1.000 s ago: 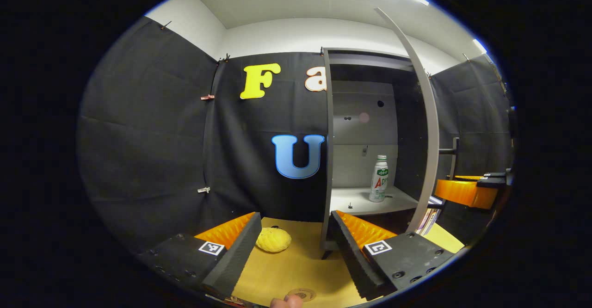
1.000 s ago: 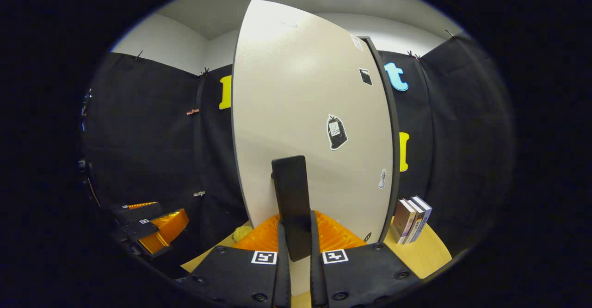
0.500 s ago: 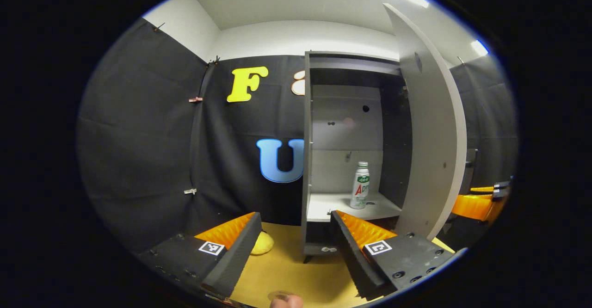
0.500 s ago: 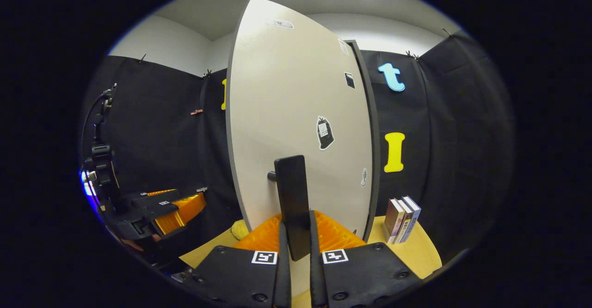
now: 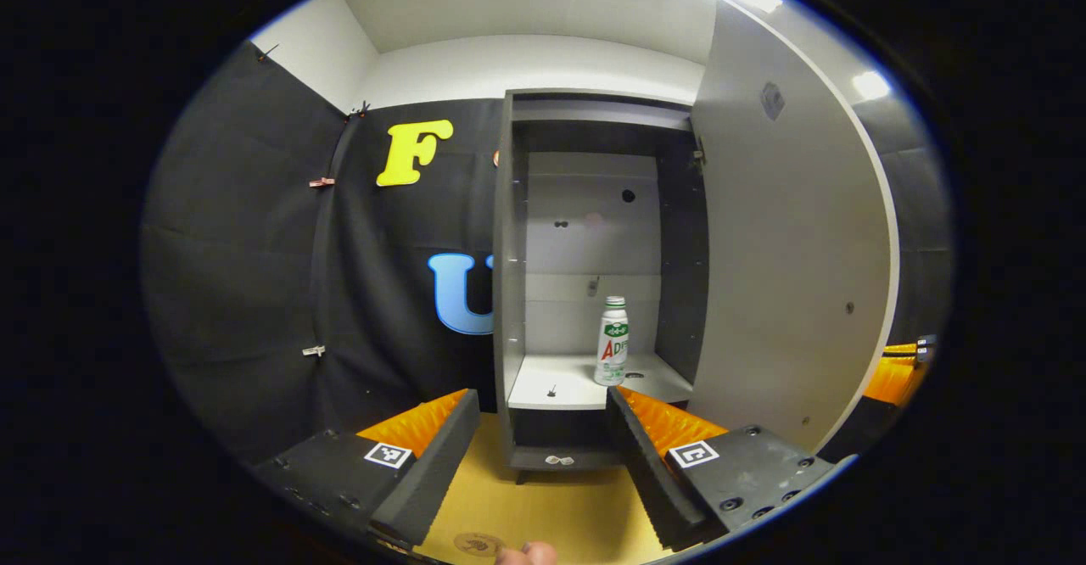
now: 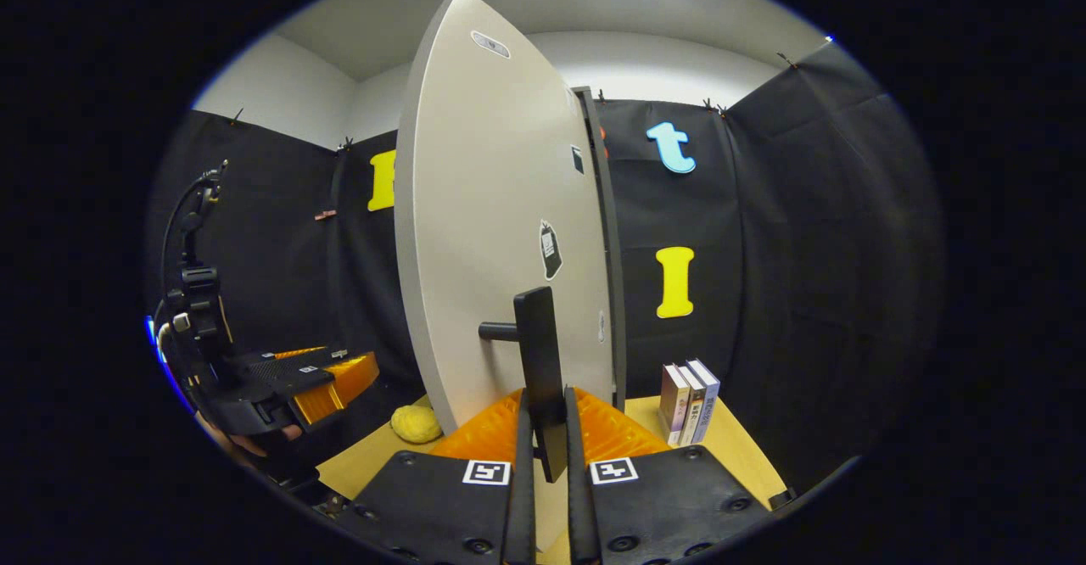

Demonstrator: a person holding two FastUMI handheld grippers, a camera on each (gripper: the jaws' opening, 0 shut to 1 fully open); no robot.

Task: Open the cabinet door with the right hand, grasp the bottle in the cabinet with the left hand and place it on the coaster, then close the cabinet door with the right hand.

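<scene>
In the left gripper view the grey cabinet (image 5: pixel 509 293) stands open, its door (image 5: pixel 789 276) swung out to the right. A white bottle (image 5: pixel 612 342) with a green and red label stands upright on the cabinet's shelf (image 5: pixel 560 383). My left gripper (image 5: pixel 539 442) is open, in front of and below the shelf, well short of the bottle. The round coaster (image 5: pixel 478 541) lies on the table near the bottom edge. In the right gripper view my right gripper (image 6: pixel 543 472) is shut on the door's black handle (image 6: pixel 540 370), with the door (image 6: pixel 492 234) turned edge-on. The left gripper (image 6: pixel 293 378) shows at the far left.
A yellow sponge-like lump (image 6: pixel 416 423) lies on the yellow table (image 6: pixel 738 446) left of the door. Three books (image 6: pixel 689 399) stand upright on the table to the cabinet's right. A fingertip (image 5: pixel 526 555) shows at the bottom of the left gripper view.
The right gripper has pulled the door wider open by its handle. The left gripper has swung right, so the cabinet's inside and the bottle now sit straight ahead of it.
</scene>
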